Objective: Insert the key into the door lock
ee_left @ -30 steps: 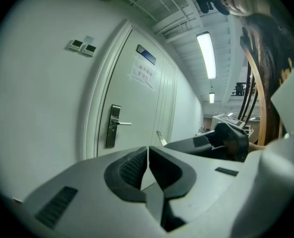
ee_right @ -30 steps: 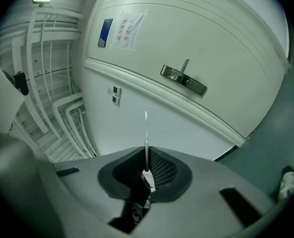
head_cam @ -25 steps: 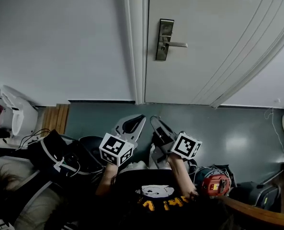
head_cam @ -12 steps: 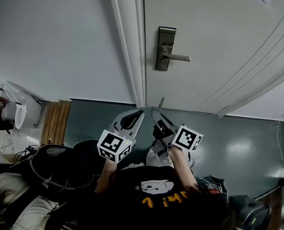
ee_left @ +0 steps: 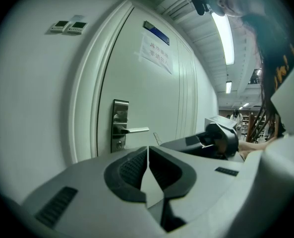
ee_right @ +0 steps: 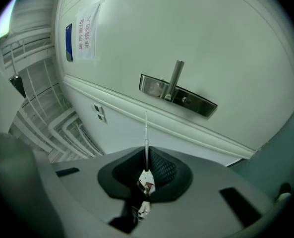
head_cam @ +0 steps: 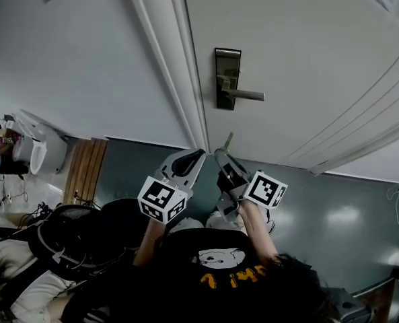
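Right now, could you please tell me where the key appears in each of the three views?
Head view: the key is at centre, poking up from the right tool.
Left gripper view: right of centre, a thin sliver just below the tip of the lever.
Right gripper view: centre, upright between the shut jaws.
Shared landmark: the lock plate, seen in all three.

The glossy grey floor (head_cam: 334, 207) carries a slatted wooden board (head_cam: 85, 170) at the far left and dark bags (head_cam: 68, 239) nearer, also left.
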